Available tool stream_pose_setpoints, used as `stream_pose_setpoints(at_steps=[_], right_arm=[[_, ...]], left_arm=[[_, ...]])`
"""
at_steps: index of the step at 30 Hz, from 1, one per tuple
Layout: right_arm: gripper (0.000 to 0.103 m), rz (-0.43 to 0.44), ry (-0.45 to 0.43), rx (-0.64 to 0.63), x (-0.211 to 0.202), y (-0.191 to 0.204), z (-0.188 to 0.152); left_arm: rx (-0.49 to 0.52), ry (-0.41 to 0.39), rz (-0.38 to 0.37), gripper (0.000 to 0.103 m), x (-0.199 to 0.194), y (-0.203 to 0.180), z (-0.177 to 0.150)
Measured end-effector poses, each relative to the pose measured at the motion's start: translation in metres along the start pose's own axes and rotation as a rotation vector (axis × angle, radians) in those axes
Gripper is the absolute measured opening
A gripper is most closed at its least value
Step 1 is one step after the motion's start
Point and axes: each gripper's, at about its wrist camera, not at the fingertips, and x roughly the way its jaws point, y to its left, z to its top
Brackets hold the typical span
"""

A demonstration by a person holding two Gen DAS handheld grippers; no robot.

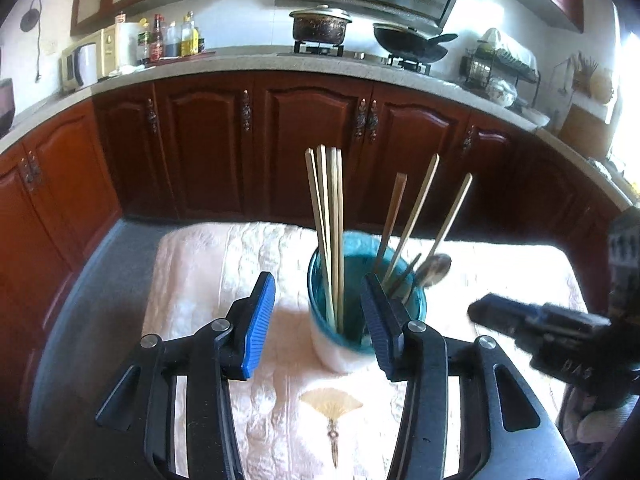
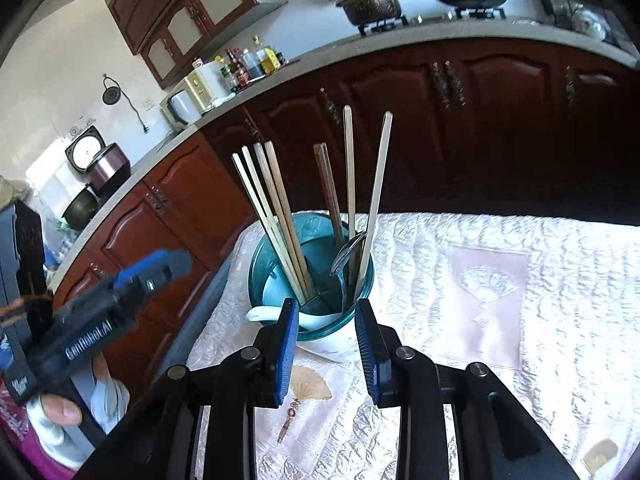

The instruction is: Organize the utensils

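Observation:
A teal glass utensil holder (image 1: 362, 320) stands on a white quilted cloth (image 1: 208, 272). It holds several wooden chopsticks (image 1: 330, 220), a metal spoon (image 1: 434, 270) and a fork. In the right wrist view the holder (image 2: 312, 276) also shows a white ceramic spoon (image 2: 260, 314) at its left rim. My left gripper (image 1: 320, 316) is open, just in front of the holder, empty. My right gripper (image 2: 326, 330) is open and empty, close before the holder. Each gripper shows blurred in the other's view: the right one (image 1: 540, 328) and the left one (image 2: 120, 296).
The cloth-covered table (image 2: 480, 280) stands before dark wooden cabinets (image 1: 312, 140). The counter behind carries a pot (image 1: 320, 26), a wok (image 1: 412, 42), bottles (image 1: 168, 40) and a dish rack (image 1: 500, 68). The person's hand (image 2: 60, 412) is at the lower left.

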Motion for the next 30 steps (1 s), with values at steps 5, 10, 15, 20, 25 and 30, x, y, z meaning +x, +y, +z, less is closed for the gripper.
stream_pose_setpoints(at_steps=[5,10,15,20,25,30], right_arm=[[0.035,-0.063,-0.029,-0.023,-0.012,0.012,-0.004],[0.037,-0.097,-0.044,-0.048,-0.02,0.021,-0.007],[0.038,-0.104,-0.049,-0.058,-0.024,0.027,-0.008],[0.04,-0.119,-0.062,-0.071,-0.031,0.032,-0.008],[0.04,-0.128,-0.064,-0.082,-0.032,0.037,-0.01],[0.041,-0.133,-0.063,-0.081,-0.032,0.037,-0.01]], left_arm=[[0.0,-0.01,0.025,0.044,-0.01,-0.006,-0.01],[0.007,-0.033,0.045,0.044,-0.023,-0.014,-0.015],[0.04,-0.058,0.089,0.044,-0.033,-0.022,-0.017],[0.038,-0.075,0.097,0.044,-0.042,-0.023,-0.017],[0.049,-0.091,0.132,0.044,-0.048,-0.025,-0.02],[0.047,-0.094,0.149,0.044,-0.051,-0.023,-0.023]])
